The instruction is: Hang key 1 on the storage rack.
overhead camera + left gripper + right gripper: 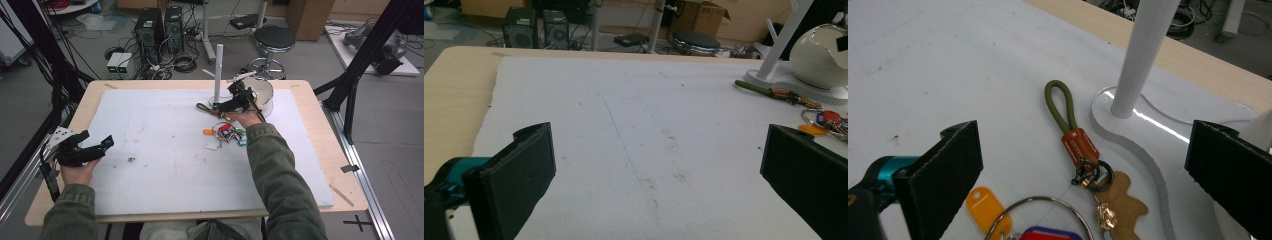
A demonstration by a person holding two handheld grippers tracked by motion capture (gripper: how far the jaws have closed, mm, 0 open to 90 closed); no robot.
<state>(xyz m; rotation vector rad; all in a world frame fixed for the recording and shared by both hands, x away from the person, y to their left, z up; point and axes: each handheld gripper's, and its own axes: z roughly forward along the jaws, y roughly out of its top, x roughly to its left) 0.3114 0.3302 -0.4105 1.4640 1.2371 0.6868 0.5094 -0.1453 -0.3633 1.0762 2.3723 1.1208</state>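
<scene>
White foam covers my tabletop point(165, 165). Right gripper point(239, 101) hovers wide open, empty, over the olive-loop keychain point(1075, 140) at one o'clock, beside the white stand point(1143, 55). Left gripper point(82, 148) idles open at eight o'clock.

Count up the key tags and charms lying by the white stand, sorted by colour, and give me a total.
Olive green cord loop: 1
Rust-orange leather tab: 1
Yellow-orange plastic tag: 1
Red tag: 1
Tan bear-shaped charm: 1
Total: 5
More small pieces in the pile are too small to sort in the high view. The right claw hovers open above them, beside the white stand.
</scene>
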